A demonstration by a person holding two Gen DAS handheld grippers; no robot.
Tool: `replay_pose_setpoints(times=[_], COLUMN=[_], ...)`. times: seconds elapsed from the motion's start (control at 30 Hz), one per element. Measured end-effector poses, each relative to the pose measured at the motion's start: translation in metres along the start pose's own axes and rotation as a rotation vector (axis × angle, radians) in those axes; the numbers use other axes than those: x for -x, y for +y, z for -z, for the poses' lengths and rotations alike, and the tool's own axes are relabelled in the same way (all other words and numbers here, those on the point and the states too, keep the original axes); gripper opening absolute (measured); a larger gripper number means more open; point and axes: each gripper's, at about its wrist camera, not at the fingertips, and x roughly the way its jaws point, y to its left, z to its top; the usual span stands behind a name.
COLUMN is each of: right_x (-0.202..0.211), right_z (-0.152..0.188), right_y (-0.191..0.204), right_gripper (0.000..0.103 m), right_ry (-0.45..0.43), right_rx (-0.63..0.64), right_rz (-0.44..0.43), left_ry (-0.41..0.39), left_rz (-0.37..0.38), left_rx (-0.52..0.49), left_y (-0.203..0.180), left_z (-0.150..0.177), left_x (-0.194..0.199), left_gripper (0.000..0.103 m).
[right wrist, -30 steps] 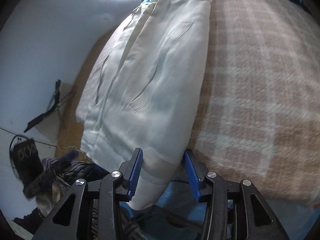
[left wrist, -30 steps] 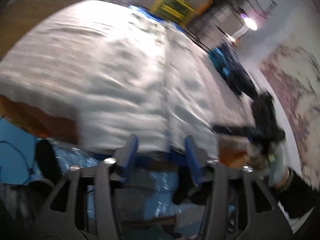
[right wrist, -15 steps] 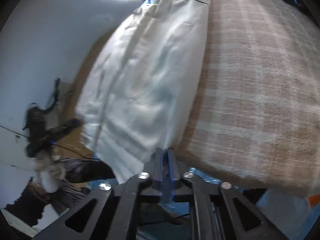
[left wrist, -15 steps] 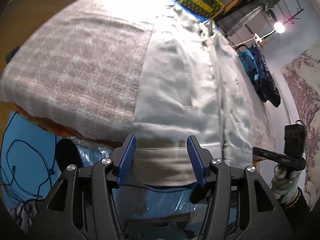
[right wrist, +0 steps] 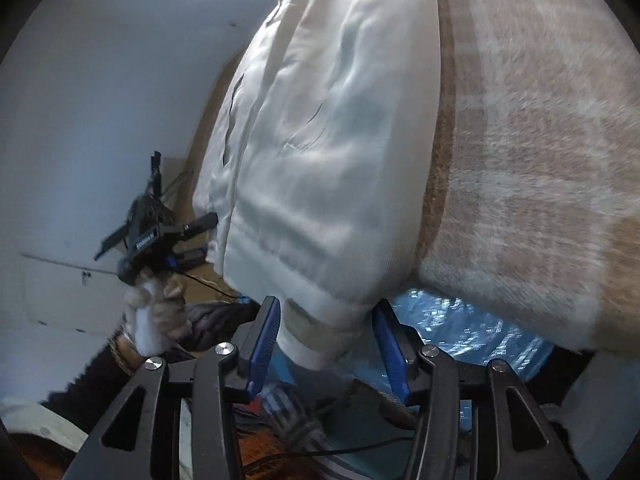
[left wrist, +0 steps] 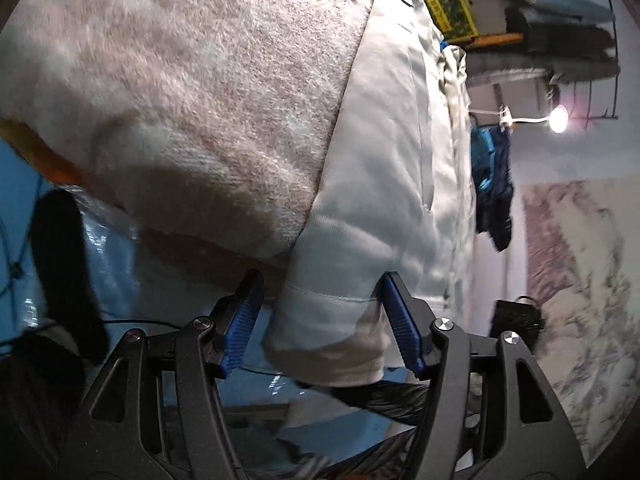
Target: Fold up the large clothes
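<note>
A large pale grey-white garment (left wrist: 380, 160) lies lengthwise on a fuzzy plaid blanket (left wrist: 200, 80), and its hem hangs over the near edge. My left gripper (left wrist: 320, 296) straddles one corner of that hem. Its jaws are opening and the blue pads stand just off the cloth. In the right wrist view the same garment (right wrist: 340, 140) droops over the blanket (right wrist: 540, 140). My right gripper (right wrist: 326, 314) brackets the other hem corner, jaws opening, cloth between them but not pinched. The left gripper (right wrist: 202, 238) shows at the garment's far corner, held by a gloved hand (right wrist: 152, 312).
Blue plastic sheeting (right wrist: 460, 320) covers the surface under the blanket. Cables (left wrist: 16, 256) trail at the left. Dark blue clothes (left wrist: 492, 184) hang by a lamp (left wrist: 558, 120) on the wall. A striped cloth (right wrist: 292, 412) lies below the right gripper.
The left gripper swung down and in until the hem corner sat between its jaws. The right gripper shut beside the garment's edge, then opened again around the hem.
</note>
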Motion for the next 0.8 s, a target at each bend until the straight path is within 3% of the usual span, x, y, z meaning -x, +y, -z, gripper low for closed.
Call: replay_pose_setpoints(times=[0.03,0.07,0.13,0.23,0.3,0.4,0.53,0.63,0.7,0.73,0.8], right_x=[-0.002,-0.002,-0.004,0.004,0.022,0.043,0.017,-0.005,-0.003,0.000,0.006], right_z=[-0.002,-0.001,0.000,0.000,0.005,0.012,0.014,0.012,0.009,0.007,0.003], right_y=[0.000,0.000,0.002,0.009,0.027,0.048,0.041,0.030,0.021,0.018,0.014], right_gripper=[0.051,0.049,0.028,0.013,0.011,0.011,0.011,0.014,0.024,0.037,0.044], right_ry=[0.002,0.000,0.006,0.010,-0.026,-0.094,-0.047,-0.005,0.008,0.008,-0.012], right_rx=[-0.007,-0.011,-0.016,0.015,0.082,0.163,0.148,0.129,0.083,0.068,0.058], right_rz=[-0.004,-0.001,0.007,0.009,0.031,0.075,0.139,0.177,0.124,0.106,0.102], left_ry=[0.003,0.003,0.001,-0.015,-0.068,-0.131,-0.067,-0.049,-0.042,-0.042,-0.044], left_rz=[0.018,0.011,-0.007,-0.003,0.009,-0.052,-0.176,-0.173,-0.166,-0.168,-0.151], left_rx=[-0.009,-0.024,-0.051,-0.022,-0.059,-0.205,-0.219,-0.163,-0.139,-0.130,-0.116], left_y=[-0.003,-0.006,-0.012,-0.021,-0.040,-0.076,-0.064,-0.044,-0.038,-0.035,-0.030], left_z=[0.001,0.003,0.003,0.006,0.011,0.018,0.016,0.013,0.009,0.007,0.005], left_x=[-0.001,-0.001,0.003,0.017,0.034,0.051,0.024,0.011,0.012,0.012,0.011], left_gripper=[0.050,0.049,0.039,0.025,0.023,0.022,0.022,0.027,0.043,0.058,0.063])
